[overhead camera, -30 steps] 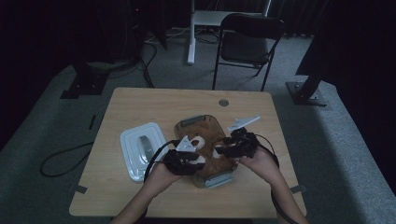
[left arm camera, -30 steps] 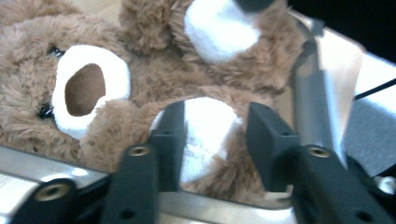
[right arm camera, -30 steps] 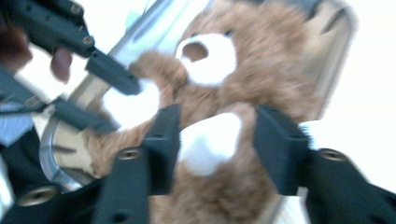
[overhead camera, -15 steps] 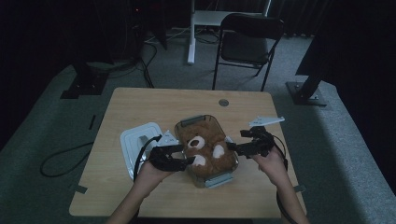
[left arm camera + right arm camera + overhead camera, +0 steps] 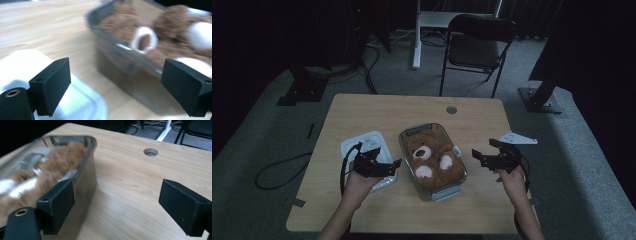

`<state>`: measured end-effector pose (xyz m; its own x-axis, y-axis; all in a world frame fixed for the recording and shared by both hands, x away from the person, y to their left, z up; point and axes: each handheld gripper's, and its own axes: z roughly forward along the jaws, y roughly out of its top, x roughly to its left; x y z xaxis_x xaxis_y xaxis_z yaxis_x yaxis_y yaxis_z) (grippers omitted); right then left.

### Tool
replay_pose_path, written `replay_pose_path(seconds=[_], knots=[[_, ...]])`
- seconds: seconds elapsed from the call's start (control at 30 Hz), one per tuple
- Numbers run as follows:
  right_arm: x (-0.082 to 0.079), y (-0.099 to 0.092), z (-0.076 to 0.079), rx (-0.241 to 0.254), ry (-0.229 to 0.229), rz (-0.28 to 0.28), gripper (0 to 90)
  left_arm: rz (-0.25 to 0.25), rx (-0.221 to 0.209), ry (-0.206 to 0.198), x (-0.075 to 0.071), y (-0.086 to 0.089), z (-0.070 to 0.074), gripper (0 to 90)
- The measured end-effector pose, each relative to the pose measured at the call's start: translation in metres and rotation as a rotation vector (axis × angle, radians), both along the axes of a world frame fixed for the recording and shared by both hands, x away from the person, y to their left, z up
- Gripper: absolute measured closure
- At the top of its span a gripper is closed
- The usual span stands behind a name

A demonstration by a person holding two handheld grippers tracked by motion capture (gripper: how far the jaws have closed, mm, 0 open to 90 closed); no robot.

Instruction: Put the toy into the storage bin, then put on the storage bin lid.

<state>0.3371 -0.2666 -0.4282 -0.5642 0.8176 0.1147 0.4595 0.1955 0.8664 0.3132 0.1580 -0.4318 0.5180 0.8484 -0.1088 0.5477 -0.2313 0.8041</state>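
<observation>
Two grippers stand on either side of the box (image 5: 432, 161), and both hold nothing. The left gripper (image 5: 388, 166) hovers over the lid (image 5: 367, 145), which lies flat on the table (image 5: 412, 107) just beside the box on its left. Its jaws have just been opening and nothing is between them. The right gripper (image 5: 482, 154) is at the right of the box, a little apart from it, with its jaws wide and only bare table between them in the right gripper view.

The bear (image 5: 432, 159) lies inside the clear box, face up, with its white paws toward the near end. In the left gripper view the bear (image 5: 160, 37) sits above the rim a little, so it fills the box (image 5: 117, 60) fully.

I judge that the packing step is done: the toy is in and both tools have let go. What is left, it seems, is to take the lid and put it on the box. The left gripper is the nearest one for that.
</observation>
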Motion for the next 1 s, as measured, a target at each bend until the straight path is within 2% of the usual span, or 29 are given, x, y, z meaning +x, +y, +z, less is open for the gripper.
replay_pose_path(seconds=[0.07, 0.1, 0.2, 0.4, 0.47, 0.57, 0.63, 0.67, 0.77, 0.9, 1.0], knots=[[-0.002, -0.004, -0.008, -0.02, -0.001, -0.01, 12.4, 0.018, 0.0, 0.001, 0.001, 0.003, -0.001, 10.2], [-0.003, -0.006, -0.012, -0.022, -0.002, -0.017, 12.4, 0.05, -0.012, 0.006, 0.003, 0.011, -0.005, 10.2], [-0.004, -0.011, -0.022, -0.037, 0.009, -0.048, 12.4, 0.077, -0.004, 0.014, 0.005, 0.019, -0.01, 10.2], [-0.007, -0.021, -0.046, -0.06, 0.039, -0.113, 12.3, 0.077, 0.002, 0.056, 0.009, 0.031, -0.023, 10.3], [-0.008, -0.023, -0.052, -0.067, 0.049, -0.118, 12.3, 0.086, 0.013, 0.067, 0.01, 0.034, -0.029, 10.3], [-0.009, -0.024, -0.061, -0.075, 0.068, -0.13, 12.4, 0.097, 0.005, 0.084, 0.012, 0.038, -0.036, 10.3], [-0.009, -0.025, -0.064, -0.079, 0.072, -0.133, 12.4, 0.097, 0.005, 0.084, 0.012, 0.038, -0.036, 10.3], [-0.01, -0.026, -0.071, -0.08, 0.085, -0.137, 12.3, 0.118, 0.006, 0.101, 0.014, 0.044, -0.044, 10.3], [-0.01, -0.028, -0.077, -0.081, 0.085, -0.148, 12.3, 0.152, -0.004, 0.11, 0.016, 0.051, -0.049, 10.3], [-0.009, -0.029, -0.087, -0.064, 0.092, -0.165, 12.3, 0.196, 0.001, 0.11, 0.018, 0.057, -0.055, 10.3], [-0.007, -0.027, -0.095, -0.085, 0.107, -0.166, 12.4, 0.231, 0.011, 0.108, 0.02, 0.061, -0.06, 10.3]])
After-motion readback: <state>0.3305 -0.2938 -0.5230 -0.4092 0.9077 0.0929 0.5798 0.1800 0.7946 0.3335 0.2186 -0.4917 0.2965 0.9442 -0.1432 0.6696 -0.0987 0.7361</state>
